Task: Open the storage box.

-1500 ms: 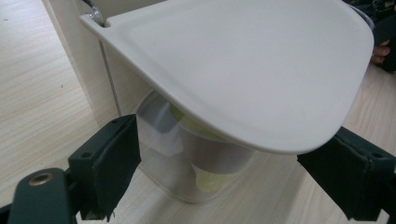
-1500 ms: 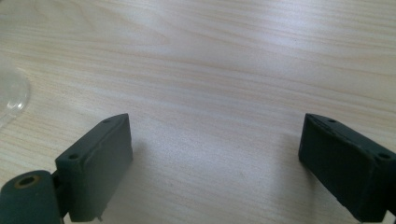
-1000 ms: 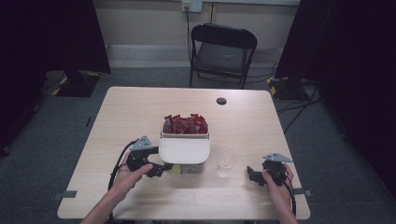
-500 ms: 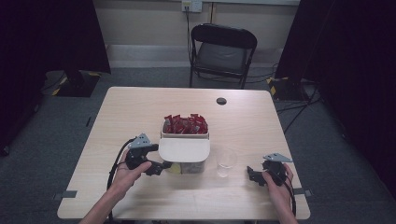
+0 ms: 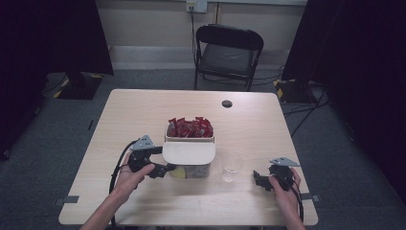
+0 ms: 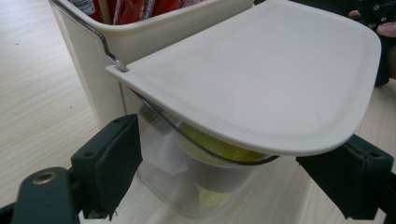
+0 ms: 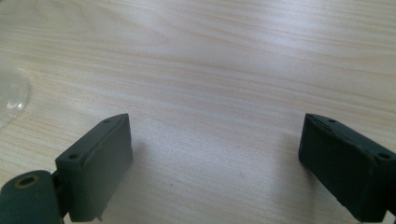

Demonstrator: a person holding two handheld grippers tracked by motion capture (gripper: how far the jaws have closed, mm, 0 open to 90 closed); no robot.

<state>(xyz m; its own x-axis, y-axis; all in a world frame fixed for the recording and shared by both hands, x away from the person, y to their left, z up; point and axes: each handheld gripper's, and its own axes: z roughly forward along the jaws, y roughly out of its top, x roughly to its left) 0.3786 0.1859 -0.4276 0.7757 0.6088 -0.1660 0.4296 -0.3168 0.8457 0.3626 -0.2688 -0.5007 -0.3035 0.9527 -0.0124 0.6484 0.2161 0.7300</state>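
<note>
A cream bin (image 5: 171, 138) full of red packets (image 5: 190, 127) stands mid-table, and its flat lid (image 5: 188, 153) juts out toward me. Under that lid sits a clear tub (image 6: 163, 158) holding something yellow (image 6: 219, 147) and white. My left gripper (image 5: 166, 169) is open just left of the tub. In the left gripper view, the left gripper (image 6: 229, 186) has one jaw on each side of the tub, with a gap between each jaw and the tub wall. A clear cup (image 5: 231, 166) stands to the right of the bin. Right of the cup, my right gripper (image 5: 257, 180) rests low over bare wood, open and holding nothing (image 7: 215, 158).
A small black disc (image 5: 227, 103) lies near the table's far edge. A black folding chair (image 5: 227, 52) stands behind the table. The cup's rim (image 7: 11, 95) shows at the left of the right gripper view. The table's front edge is close beneath both hands.
</note>
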